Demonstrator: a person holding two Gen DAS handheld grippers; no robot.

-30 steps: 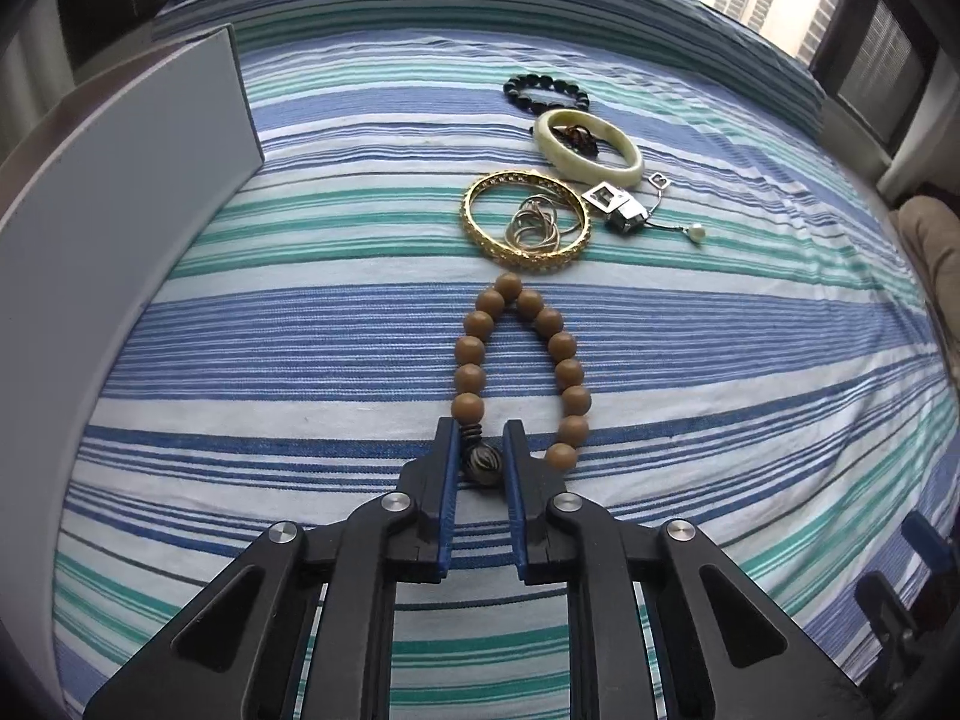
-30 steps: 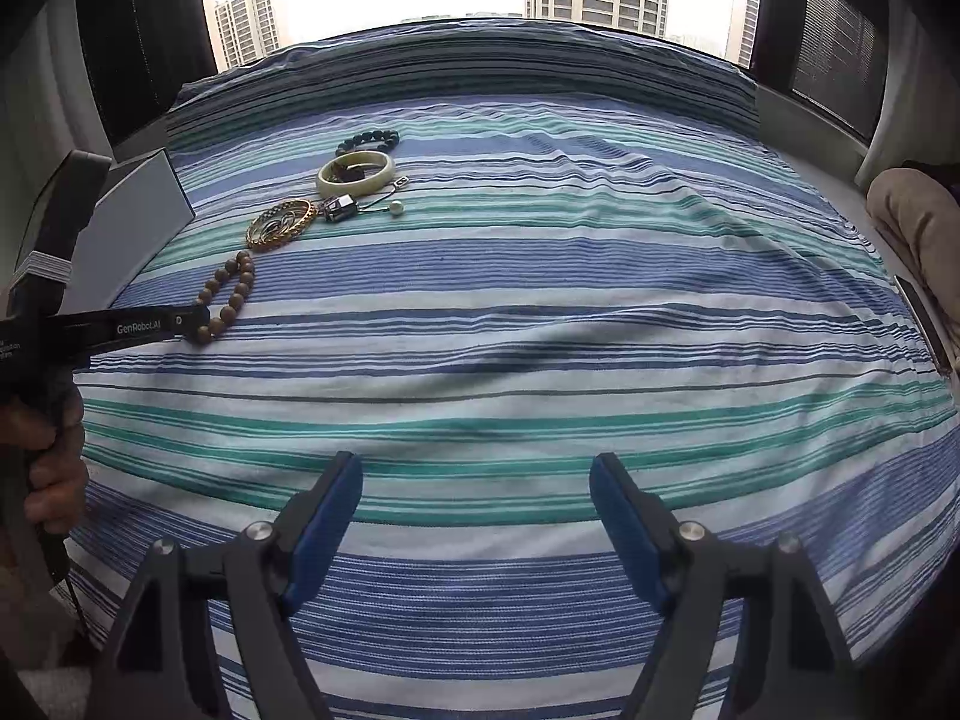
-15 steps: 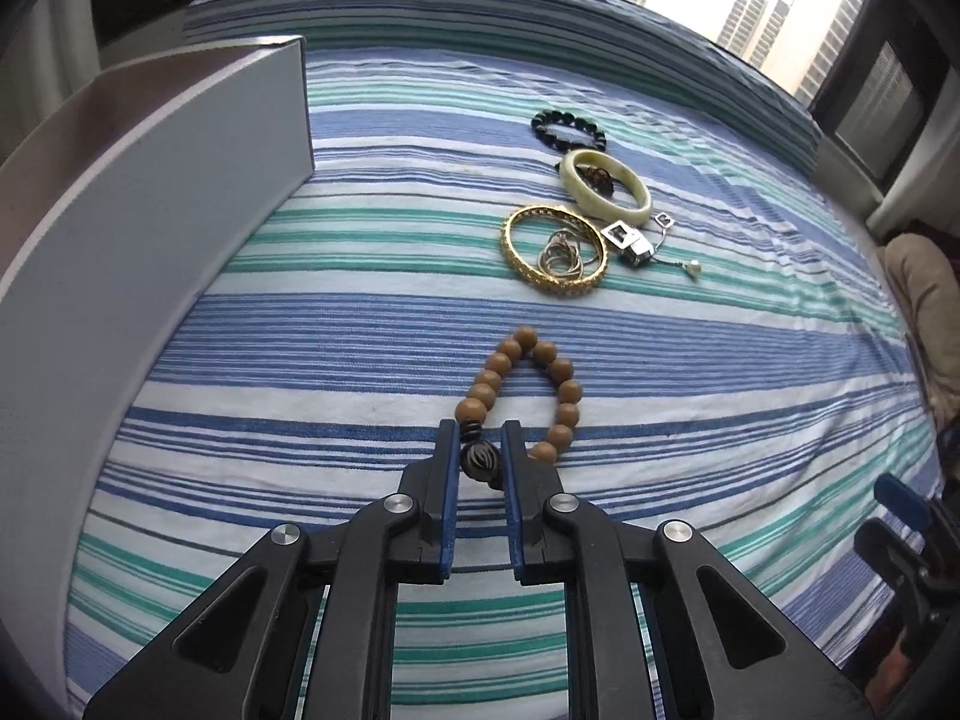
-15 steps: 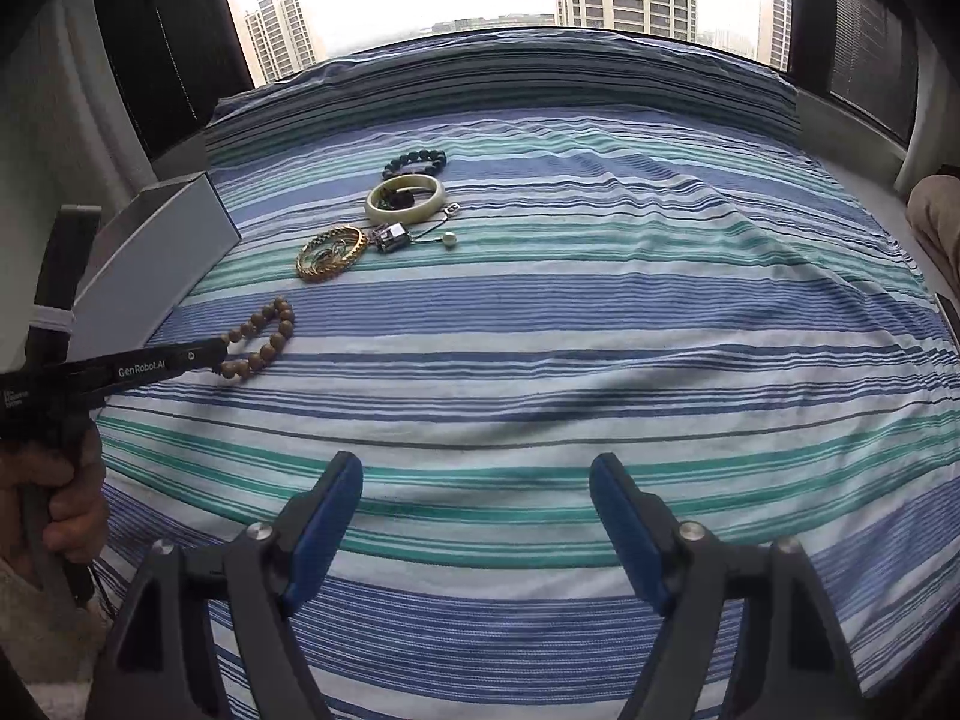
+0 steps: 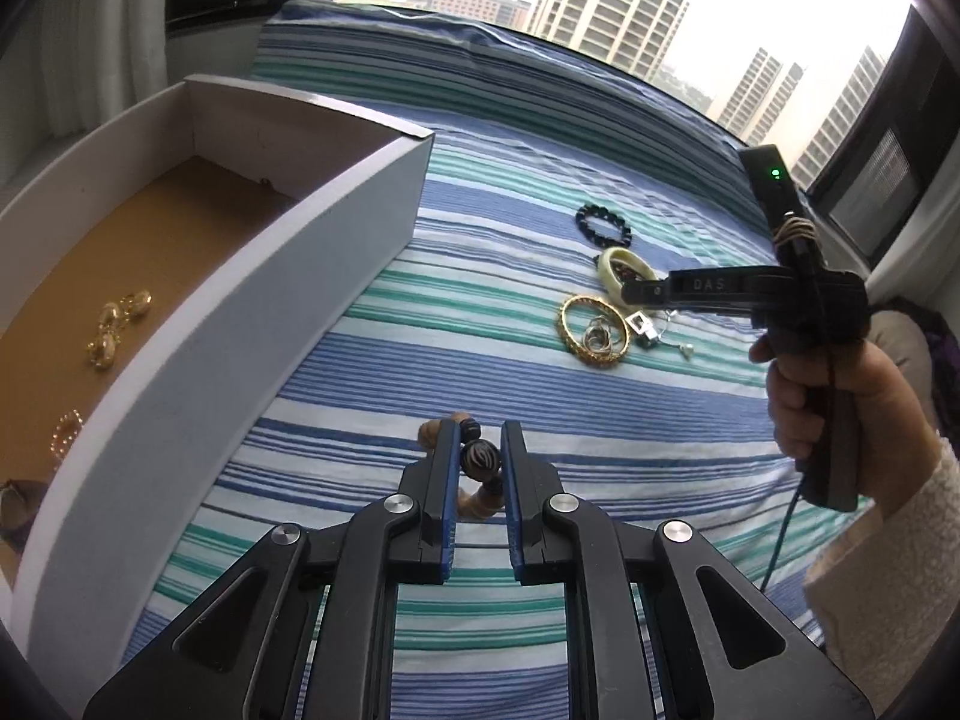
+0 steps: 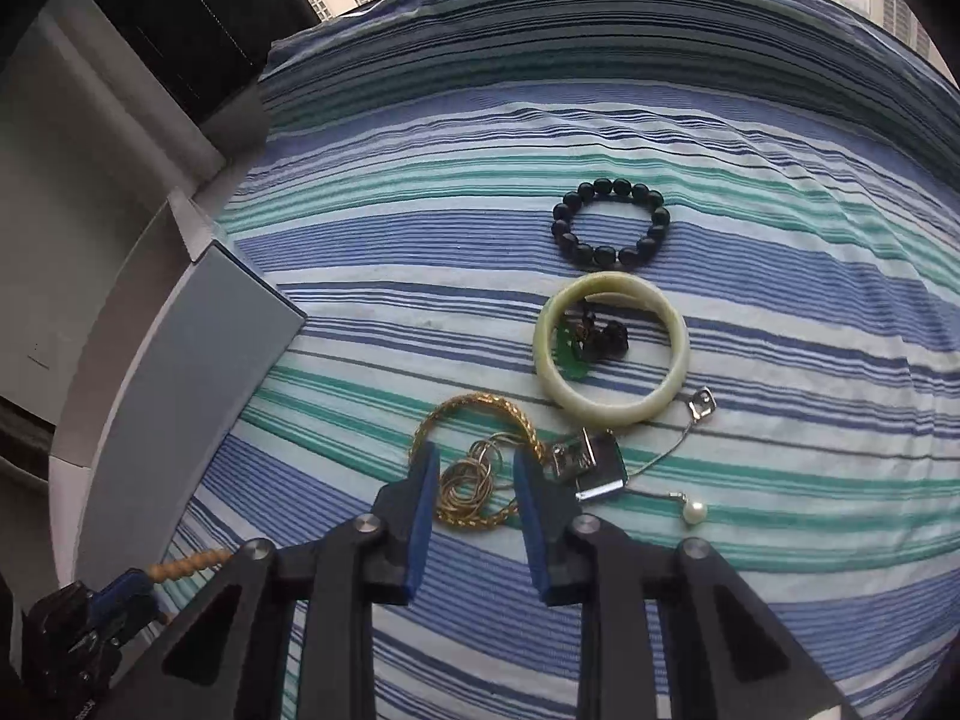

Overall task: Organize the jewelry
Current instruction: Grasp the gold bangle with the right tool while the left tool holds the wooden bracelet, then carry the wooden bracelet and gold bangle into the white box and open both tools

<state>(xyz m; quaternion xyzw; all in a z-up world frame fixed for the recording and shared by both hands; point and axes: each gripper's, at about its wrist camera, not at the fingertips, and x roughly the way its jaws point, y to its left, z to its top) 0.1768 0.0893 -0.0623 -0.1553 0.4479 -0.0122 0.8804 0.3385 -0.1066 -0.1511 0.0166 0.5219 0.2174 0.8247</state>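
Observation:
My left gripper [image 5: 479, 444] is shut on the dark carved bead of the wooden bead bracelet [image 5: 480, 461], held above the striped bed beside the white box [image 5: 336, 222]. My right gripper [image 6: 473, 468] is open, its fingers either side of the thin silver rings [image 6: 471, 477] lying inside the gold bangle [image 6: 474, 408]. Beyond it lie the pale jade bangle [image 6: 612, 402], with a green pendant inside, and the black bead bracelet [image 6: 612, 221]. The right gripper also shows in the left wrist view [image 5: 636, 294], over the jewelry.
The box has a brown floor holding gold earrings [image 5: 117, 324] and small pieces. A silver charm [image 6: 594, 462] with a pearl [image 6: 693, 511] on a wire lies right of the gold bangle. The striped bedspread [image 6: 750, 540] stretches right and forward.
My left gripper has lifted the wooden bracelet off the bed and swung left toward the box. My right gripper has moved forward to the gold bangle and narrowed around the silver rings.

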